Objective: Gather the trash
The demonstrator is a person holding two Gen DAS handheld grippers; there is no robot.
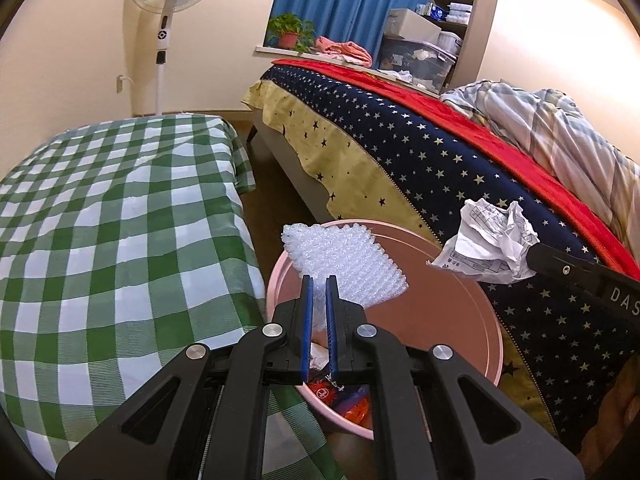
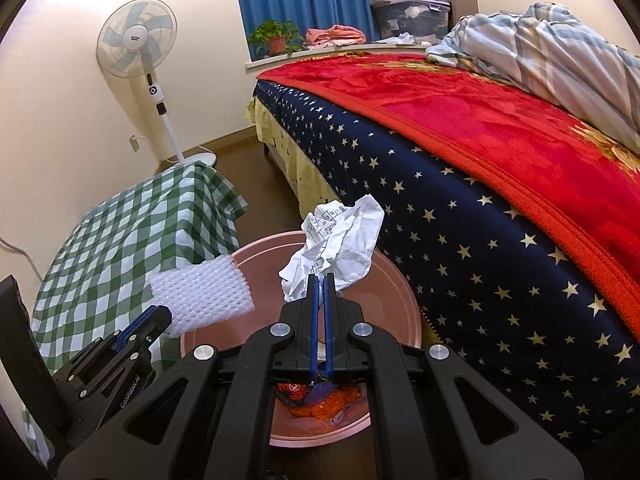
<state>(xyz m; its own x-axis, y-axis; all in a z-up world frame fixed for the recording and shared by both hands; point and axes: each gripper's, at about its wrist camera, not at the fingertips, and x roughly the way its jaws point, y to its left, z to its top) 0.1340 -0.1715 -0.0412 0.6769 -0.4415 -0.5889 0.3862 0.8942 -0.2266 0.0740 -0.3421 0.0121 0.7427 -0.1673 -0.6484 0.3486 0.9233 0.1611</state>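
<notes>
My left gripper (image 1: 319, 280) is shut on a white foam net sleeve (image 1: 344, 258) and holds it above the pink round bin (image 1: 494, 344). My right gripper (image 2: 322, 278) is shut on a crumpled white printed paper (image 2: 340, 246) and holds it over the same pink bin (image 2: 412, 320). Orange and red wrappers (image 2: 324, 402) lie at the bin's bottom. The paper (image 1: 492, 244) and the right gripper's body show at the right of the left wrist view. The foam sleeve (image 2: 202, 294) shows at the left of the right wrist view.
A table under a green checked cloth (image 1: 120, 232) stands left of the bin. A bed with a starred navy cover (image 2: 480, 232) and red blanket (image 2: 500, 120) stands right of it. A standing fan (image 1: 170, 20) is at the back wall. Brown floor lies between.
</notes>
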